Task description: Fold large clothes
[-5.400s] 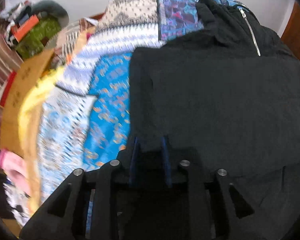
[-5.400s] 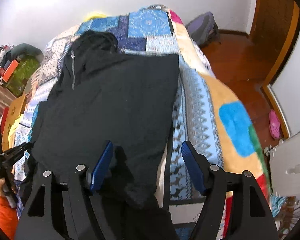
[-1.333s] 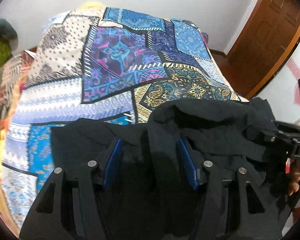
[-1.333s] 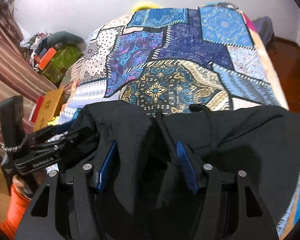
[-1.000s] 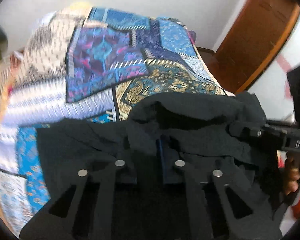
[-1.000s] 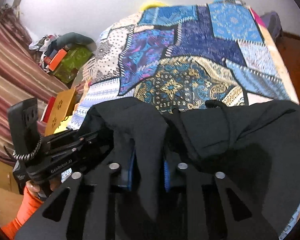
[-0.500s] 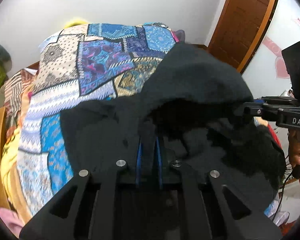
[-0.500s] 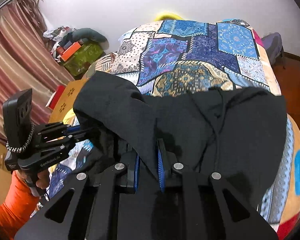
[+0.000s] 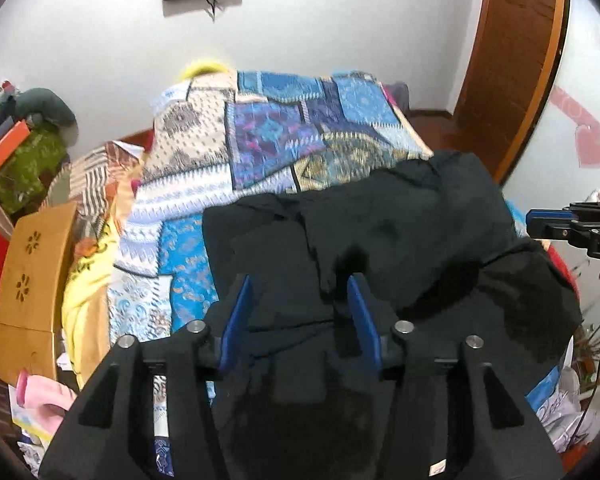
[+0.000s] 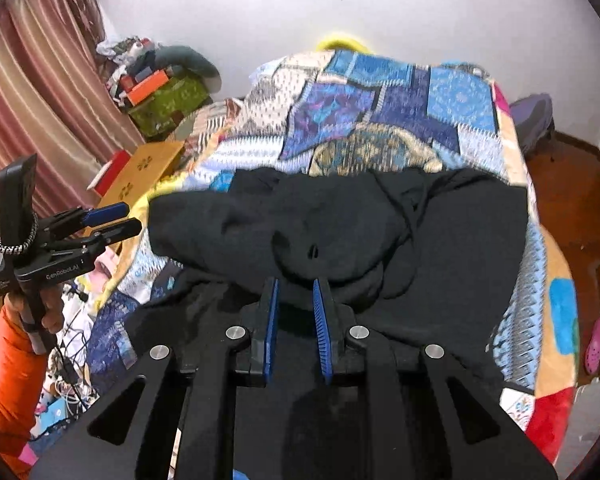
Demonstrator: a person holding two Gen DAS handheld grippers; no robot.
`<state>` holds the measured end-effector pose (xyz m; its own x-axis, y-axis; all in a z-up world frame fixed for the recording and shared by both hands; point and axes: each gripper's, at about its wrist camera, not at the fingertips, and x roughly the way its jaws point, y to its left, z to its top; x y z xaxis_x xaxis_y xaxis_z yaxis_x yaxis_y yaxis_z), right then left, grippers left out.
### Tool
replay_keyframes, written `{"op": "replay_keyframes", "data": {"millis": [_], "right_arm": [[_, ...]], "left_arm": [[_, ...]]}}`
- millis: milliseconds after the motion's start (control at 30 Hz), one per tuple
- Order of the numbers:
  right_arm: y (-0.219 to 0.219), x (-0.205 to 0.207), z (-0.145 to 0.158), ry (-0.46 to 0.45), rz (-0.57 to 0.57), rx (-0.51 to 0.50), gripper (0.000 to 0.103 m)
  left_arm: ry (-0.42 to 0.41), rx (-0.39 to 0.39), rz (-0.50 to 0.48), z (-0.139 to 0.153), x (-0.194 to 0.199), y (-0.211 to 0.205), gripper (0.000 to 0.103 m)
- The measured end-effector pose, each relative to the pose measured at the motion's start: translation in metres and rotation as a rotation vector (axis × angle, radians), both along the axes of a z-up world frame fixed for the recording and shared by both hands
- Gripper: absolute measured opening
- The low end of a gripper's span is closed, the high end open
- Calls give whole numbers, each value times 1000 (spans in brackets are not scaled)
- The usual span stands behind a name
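A black hooded jacket (image 9: 412, 232) lies bunched and folded over on the near half of the patchwork bedspread (image 9: 268, 136). Its drawstring (image 10: 414, 208) shows in the right wrist view. My left gripper (image 9: 300, 284) hangs above the jacket's left part. Its jaws are opening and the blue pads stand apart with no cloth pinched between them. From the right wrist view the left gripper (image 10: 118, 220) sits off the bed's left side, held by a hand in an orange sleeve. My right gripper (image 10: 296, 282) keeps its pads nearly together on a fold of the jacket (image 10: 340, 224). The right gripper (image 9: 534, 220) also shows at the jacket's right edge.
A wooden stool (image 9: 32, 276) and a green box stack (image 9: 24, 160) stand left of the bed, with striped curtains (image 10: 32, 80) behind. A brown door (image 9: 512, 60) is at the right. A purple backpack (image 10: 532, 120) and a pink slipper (image 10: 596, 344) lie on the floor.
Both grippers rose and drew back towards the near edge, pulling the jacket's far part over itself. The left jaws, shut on cloth a moment ago, have spread and let it go.
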<state>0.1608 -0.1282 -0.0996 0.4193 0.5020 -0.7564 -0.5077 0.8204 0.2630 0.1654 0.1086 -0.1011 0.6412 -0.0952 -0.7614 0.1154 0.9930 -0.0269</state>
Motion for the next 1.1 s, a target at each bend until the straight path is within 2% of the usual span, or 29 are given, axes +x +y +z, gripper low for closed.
{"op": "replay_keyframes", "data": {"millis": [67,133,200,300,500,600,733,867,967,1033,1100], "right_arm": [[1,1,11,-25,-11,19,25],[5,3,18,-53,-26,29,44],[10,5,24,-88,-36,40,47],[23,13,23,-80,-33,44,48],[39,36,-2,19,-55,36,48],[41,39,-26,75,-44,-22,48],[36,30,-60,137,-6,-106,48],[31,18,-83,141,29,-152,48],[32,11,-81,106,46,-176,49],[33,10,-78,111,46,-182,50],[30,12,-73,129,37,-169,50]], "left_arm": [[-24,-6,0,8,2,-1,53],[-36,-18,-6,11,5,-6,53],[-41,-47,-13,14,11,-11,53],[-43,-82,-27,14,24,-22,53],[4,-106,-40,1,50,-35,54],[93,-144,-66,-18,55,-38,54],[178,-75,-89,-54,48,-46,54],[306,-75,-86,-105,45,-52,54],[329,-146,-50,-124,45,-46,56],[350,-198,-27,-127,49,-39,56],[359,-214,-4,-125,52,-33,56]]}}
